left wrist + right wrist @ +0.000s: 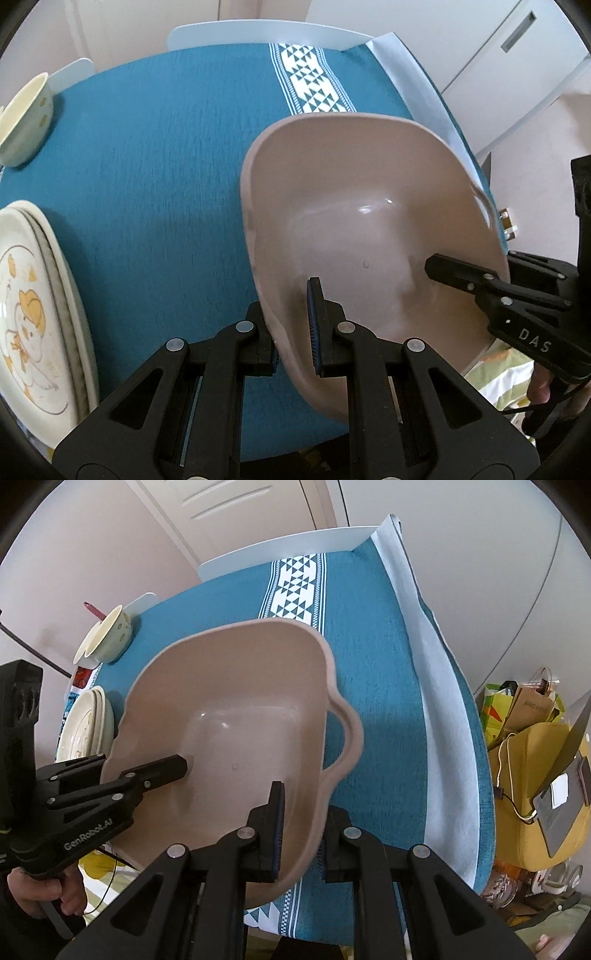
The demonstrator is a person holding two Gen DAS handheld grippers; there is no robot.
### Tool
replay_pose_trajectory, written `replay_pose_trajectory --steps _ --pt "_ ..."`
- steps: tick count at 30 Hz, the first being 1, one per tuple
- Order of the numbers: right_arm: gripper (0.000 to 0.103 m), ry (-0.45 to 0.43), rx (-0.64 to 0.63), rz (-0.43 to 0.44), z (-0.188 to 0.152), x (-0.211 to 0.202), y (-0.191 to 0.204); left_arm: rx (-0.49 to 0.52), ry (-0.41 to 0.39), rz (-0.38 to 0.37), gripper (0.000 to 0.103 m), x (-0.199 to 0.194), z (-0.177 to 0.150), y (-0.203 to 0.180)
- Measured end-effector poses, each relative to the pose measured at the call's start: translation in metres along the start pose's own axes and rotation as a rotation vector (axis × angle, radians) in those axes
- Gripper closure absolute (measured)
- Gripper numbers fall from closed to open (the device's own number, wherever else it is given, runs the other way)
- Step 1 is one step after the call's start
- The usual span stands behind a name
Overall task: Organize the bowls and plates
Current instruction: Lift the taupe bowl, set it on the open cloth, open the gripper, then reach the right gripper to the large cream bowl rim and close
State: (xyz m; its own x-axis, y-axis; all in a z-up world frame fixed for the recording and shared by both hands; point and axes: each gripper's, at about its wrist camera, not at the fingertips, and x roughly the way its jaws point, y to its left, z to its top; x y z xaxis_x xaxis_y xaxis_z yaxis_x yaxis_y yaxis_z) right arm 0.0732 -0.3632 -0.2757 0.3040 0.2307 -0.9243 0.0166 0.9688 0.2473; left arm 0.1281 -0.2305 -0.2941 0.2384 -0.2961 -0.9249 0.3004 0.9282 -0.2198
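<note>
A large beige plastic basin (354,221) with a side handle is held tilted over the teal tablecloth. My left gripper (295,332) is shut on its near-left rim. My right gripper (299,834) is shut on its near-right rim, and also shows in the left wrist view (465,273). The basin (236,716) is empty. A stack of cream plates (37,302) with a cartoon print lies at the table's left edge; it also shows in the right wrist view (86,727). A cream bowl (26,118) stands at the far left, also seen in the right wrist view (107,635).
The table (166,166) carries a teal cloth with a white patterned runner (310,77). A white chair back (258,33) stands behind it. Bags and a yellow seat (535,746) stand on the floor to the right.
</note>
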Motion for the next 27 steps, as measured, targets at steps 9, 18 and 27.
replay_pose_trajectory --steps 9,18,27 --pt "0.089 0.004 0.035 0.023 0.000 0.003 -0.008 0.049 0.005 0.091 0.042 0.007 0.001 -0.010" --pt "0.065 -0.038 0.073 0.027 0.001 -0.004 -0.013 0.078 -0.051 0.085 0.026 0.000 0.007 -0.012" --pt "0.033 -0.094 0.093 -0.007 0.011 -0.029 -0.019 0.077 -0.068 0.093 0.026 -0.025 0.004 -0.008"
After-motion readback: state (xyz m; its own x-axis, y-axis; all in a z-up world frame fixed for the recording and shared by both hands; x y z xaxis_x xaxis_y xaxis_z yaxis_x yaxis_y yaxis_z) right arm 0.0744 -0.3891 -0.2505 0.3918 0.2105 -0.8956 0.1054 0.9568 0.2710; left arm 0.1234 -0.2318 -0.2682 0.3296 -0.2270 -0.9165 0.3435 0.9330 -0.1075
